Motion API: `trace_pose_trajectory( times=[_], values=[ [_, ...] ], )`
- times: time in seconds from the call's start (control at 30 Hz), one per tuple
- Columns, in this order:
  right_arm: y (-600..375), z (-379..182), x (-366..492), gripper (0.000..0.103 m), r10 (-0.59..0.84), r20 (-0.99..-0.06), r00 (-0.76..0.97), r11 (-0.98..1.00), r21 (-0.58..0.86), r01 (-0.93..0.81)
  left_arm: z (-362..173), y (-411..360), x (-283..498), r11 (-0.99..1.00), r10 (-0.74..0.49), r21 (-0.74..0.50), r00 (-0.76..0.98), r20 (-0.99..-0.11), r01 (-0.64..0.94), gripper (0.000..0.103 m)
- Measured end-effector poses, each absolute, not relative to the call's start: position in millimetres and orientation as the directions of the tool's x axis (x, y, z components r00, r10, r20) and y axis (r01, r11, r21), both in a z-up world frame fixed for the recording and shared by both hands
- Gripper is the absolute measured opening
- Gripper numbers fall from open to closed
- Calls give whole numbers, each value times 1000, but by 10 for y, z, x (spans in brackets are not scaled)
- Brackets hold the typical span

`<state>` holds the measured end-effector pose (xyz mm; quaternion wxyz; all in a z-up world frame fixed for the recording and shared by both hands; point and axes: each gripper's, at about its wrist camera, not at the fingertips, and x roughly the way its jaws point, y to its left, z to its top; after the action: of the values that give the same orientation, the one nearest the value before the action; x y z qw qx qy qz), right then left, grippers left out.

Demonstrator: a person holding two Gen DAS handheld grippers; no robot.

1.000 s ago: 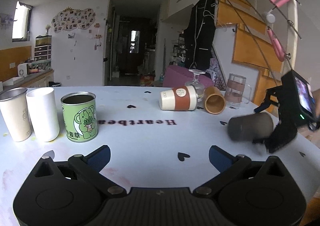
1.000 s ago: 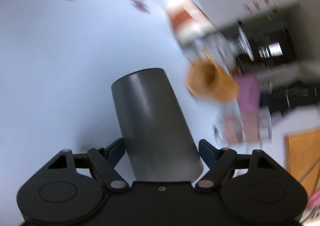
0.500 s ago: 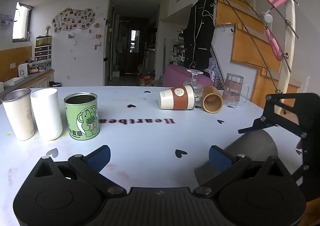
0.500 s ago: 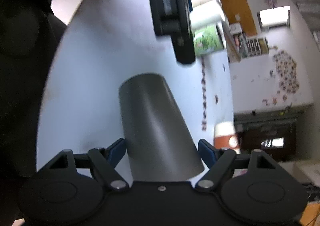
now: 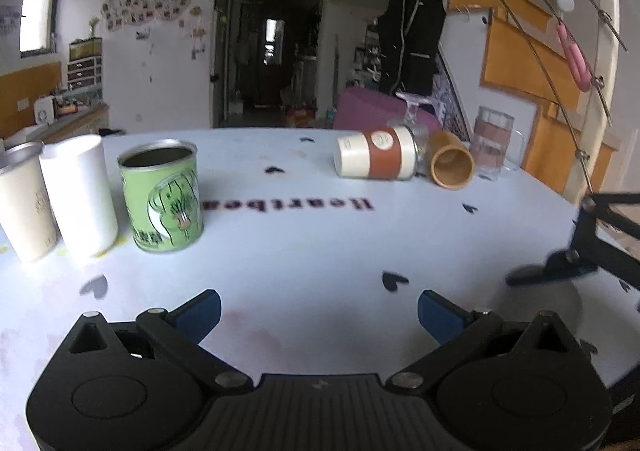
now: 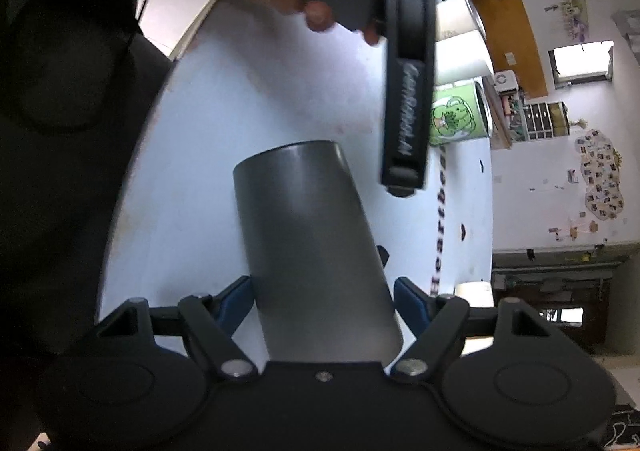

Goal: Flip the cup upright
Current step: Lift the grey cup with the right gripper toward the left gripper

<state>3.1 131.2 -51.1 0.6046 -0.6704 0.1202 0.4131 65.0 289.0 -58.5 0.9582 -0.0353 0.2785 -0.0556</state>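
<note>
Right gripper (image 6: 323,301) pinches grey cup (image 6: 308,247) between its fingers; left gripper (image 5: 319,315) spread.

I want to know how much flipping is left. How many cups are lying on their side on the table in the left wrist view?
2: the white cup with a brown sleeve and the tan cup beside it, at the far right. Others may be hidden.

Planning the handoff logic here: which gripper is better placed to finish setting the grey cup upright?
The right gripper. Its fingers already sit on either side of the grey cup, apparently gripping it. The left gripper is open, holds nothing and faces the other cups.
</note>
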Motion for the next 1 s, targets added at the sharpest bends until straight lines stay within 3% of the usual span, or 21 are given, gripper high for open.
trace_pose_trajectory(
  times=[0.07,0.13,0.17,0.4,0.77,0.9,1.0],
  values=[
    [1321,-536,68,79,337,-681,650,-219,-728,-649,-614,2873,627,990,-137,-102,832,-537,98,103],
    [1323,-540,105,92,342,-643,685,-182,-761,-623,-635,2856,601,990,-141,-100,829,-541,102,103],
    [1321,-540,124,93,340,-629,699,-166,-772,-613,-644,2839,588,990,-140,-96,829,-542,104,103],
    [1244,-542,281,93,317,-552,771,-8,-815,-580,-682,2832,487,987,-161,-110,814,-558,119,103],
    [1066,-561,426,93,336,-542,770,300,-713,-634,-618,2872,408,985,-172,-126,811,-559,122,103],
    [893,-507,444,93,318,-510,799,443,-665,-601,-460,2958,426,971,-217,-202,810,-545,124,103],
    [708,-446,451,93,317,-493,810,612,-546,-572,-371,2965,532,932,-325,-323,766,-554,162,102]
  ],
)
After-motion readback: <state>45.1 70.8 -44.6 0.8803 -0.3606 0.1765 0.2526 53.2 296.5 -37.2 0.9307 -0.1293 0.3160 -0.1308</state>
